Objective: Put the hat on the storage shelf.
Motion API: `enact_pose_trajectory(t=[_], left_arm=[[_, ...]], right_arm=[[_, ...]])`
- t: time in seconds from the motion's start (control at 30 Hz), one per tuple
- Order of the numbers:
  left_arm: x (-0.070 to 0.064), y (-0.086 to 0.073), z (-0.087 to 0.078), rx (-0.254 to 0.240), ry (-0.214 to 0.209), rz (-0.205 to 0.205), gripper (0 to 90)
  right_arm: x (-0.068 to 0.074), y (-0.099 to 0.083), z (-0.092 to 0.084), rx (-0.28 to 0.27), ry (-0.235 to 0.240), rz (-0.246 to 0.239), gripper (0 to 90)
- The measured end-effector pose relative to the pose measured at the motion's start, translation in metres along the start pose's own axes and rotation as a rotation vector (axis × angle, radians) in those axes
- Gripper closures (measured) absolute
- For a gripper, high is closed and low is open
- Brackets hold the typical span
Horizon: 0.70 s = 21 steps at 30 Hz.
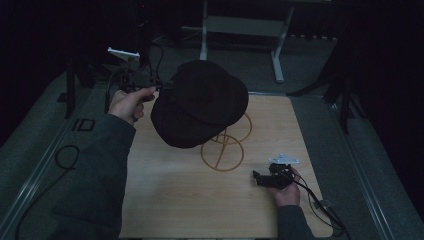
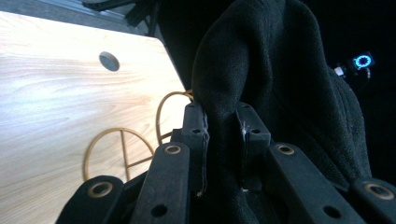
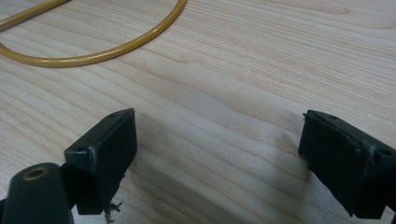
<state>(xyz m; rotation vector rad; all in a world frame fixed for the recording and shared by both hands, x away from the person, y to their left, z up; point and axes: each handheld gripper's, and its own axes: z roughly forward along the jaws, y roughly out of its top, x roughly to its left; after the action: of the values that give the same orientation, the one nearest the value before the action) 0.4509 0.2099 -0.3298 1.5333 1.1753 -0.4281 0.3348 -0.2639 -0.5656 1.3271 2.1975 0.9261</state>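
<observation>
We are carrying the black hat [image 1: 200,102] in the air with our left claw [image 2: 223,128], which is pinching its edge; the hat is hanging just beyond the claw, above the wire stand [image 1: 225,145] on the worktop [image 1: 200,200]. Our right claw [image 3: 217,154] is resting spread wide on the worktop. Next, in our judgement, we need to lower the hat over the stand.

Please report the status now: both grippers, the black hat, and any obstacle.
Left gripper shut on black hat, held above table. Right gripper open, low over bare wood. Gold wire rack lies under hat.

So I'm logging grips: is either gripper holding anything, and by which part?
The left gripper is shut on a fold at the edge of the black hat, lifted above the table. The right gripper is open, holding nothing.
</observation>
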Motion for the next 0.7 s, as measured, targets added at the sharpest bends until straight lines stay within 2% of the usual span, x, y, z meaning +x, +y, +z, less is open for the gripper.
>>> enact_pose_trajectory(t=[0.23, 0.47, 0.57, 0.7], left_arm=[[-0.002, -0.001, 0.013, 0.005, -0.023, -0.007, 76.9], [-0.016, 0.009, 0.03, 0.032, 0.009, 0.025, 76.7], [-0.019, 0.011, 0.037, 0.035, 0.005, 0.022, 76.7], [-0.017, 0.01, 0.044, 0.035, -0.004, 0.008, 76.7]], right_arm=[[0.0, 0.001, 0.001, 0.0, 0.001, -0.002, 11.4], [0.0, 0.001, 0.001, 0.001, 0.001, -0.004, 11.5], [0.0, 0.001, 0.001, 0.0, 0.002, -0.002, 11.5], [0.0, 0.001, 0.001, 0.0, 0.001, -0.002, 11.5]])
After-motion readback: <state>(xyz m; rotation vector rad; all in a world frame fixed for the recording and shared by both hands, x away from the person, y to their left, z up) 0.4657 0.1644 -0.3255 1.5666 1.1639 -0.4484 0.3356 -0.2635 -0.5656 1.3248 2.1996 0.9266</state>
